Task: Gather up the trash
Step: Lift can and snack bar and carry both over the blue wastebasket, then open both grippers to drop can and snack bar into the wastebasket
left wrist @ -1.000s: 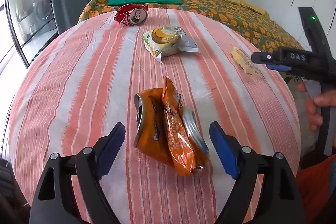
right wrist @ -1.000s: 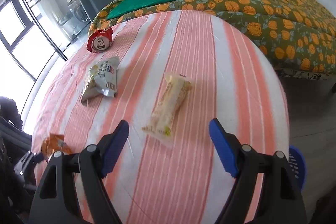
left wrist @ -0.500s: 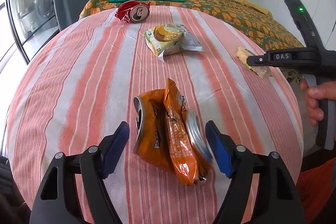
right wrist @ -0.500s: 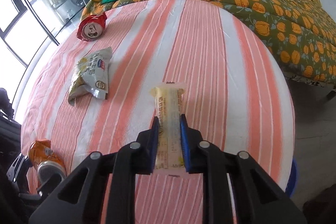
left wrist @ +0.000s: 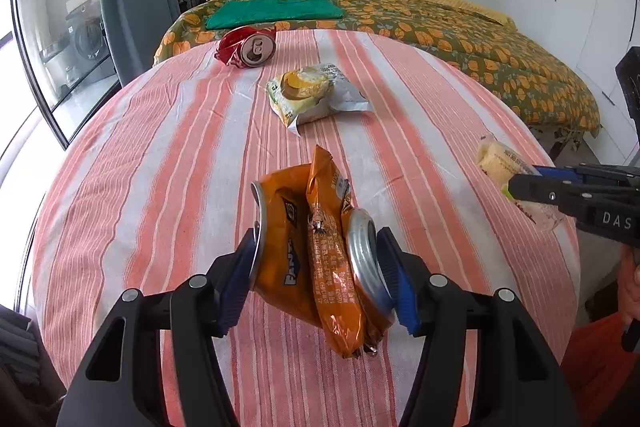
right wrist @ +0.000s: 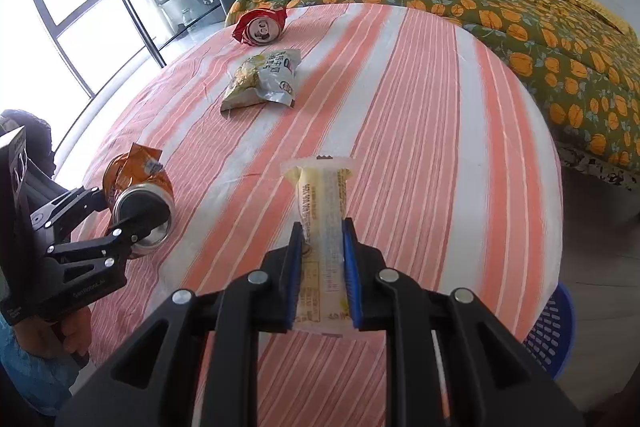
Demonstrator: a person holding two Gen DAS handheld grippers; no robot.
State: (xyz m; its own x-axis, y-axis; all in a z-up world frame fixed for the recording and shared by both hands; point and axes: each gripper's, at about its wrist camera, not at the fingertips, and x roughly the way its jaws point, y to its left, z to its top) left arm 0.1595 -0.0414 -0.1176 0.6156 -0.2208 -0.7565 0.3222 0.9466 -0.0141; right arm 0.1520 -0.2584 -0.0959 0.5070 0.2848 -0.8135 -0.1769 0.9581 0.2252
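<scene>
Two grips are in play: the right tool (right wrist: 323, 269) is clamped on the yellow wrapper (right wrist: 322, 227) over the counter's (right wrist: 420, 131) right edge, and the left tool (left wrist: 320, 277), whose jaws have just been closing, has its pads against both ends of the orange can (left wrist: 304, 251) near the front edge. That can is crushed, with an orange wrapper (left wrist: 332, 267) draped loose over it, so I judge the wrapper may slide off on lifting, or the can may pivot out endwise. The thin wrapper could also slip through its pinch before reaching the blue basket (right wrist: 554, 331) below the edge.
</scene>
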